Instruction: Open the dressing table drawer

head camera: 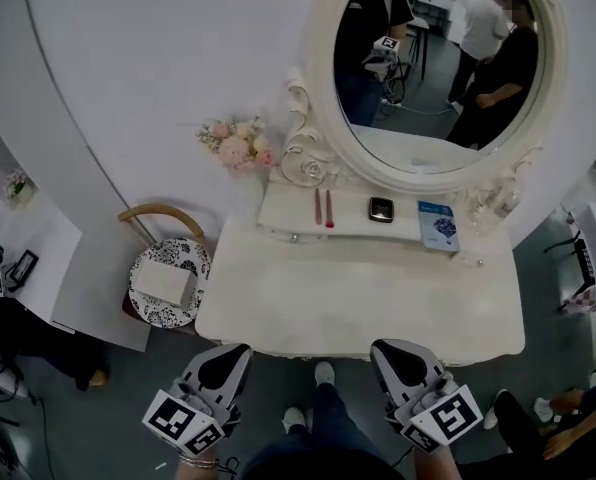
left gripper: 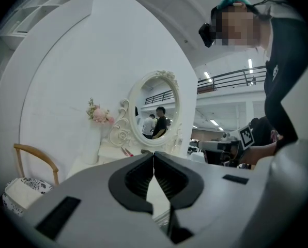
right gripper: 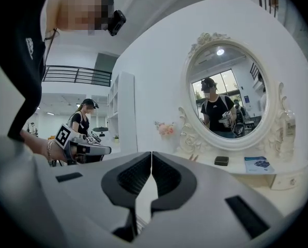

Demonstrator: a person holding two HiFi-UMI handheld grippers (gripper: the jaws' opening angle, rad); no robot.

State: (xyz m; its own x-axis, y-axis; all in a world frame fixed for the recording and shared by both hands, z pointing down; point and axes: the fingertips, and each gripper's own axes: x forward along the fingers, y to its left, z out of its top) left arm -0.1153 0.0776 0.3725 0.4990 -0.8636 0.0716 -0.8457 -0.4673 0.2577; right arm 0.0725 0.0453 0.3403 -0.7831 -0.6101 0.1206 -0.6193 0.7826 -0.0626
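The white dressing table (head camera: 358,308) stands against the curved wall under an oval mirror (head camera: 438,68). From above the tabletop hides its front, so no large drawer face shows. A raised shelf (head camera: 278,213) runs along the back, and its low front carries a small knob (right gripper: 292,181). My left gripper (head camera: 242,349) sits just short of the table's near edge on the left, its jaws shut on nothing. My right gripper (head camera: 378,346) is level with it on the right, also shut and empty. Each gripper view shows the jaws meeting at their tips: left gripper (left gripper: 154,154), right gripper (right gripper: 151,153).
The shelf holds two pink pens (head camera: 323,208), a black compact (head camera: 380,208), a blue booklet (head camera: 438,224) and glass bottles (head camera: 493,200). Pink flowers (head camera: 238,146) stand at the left. A patterned stool (head camera: 168,286) with a white box sits left of the table. My feet (head camera: 323,373) are between the grippers.
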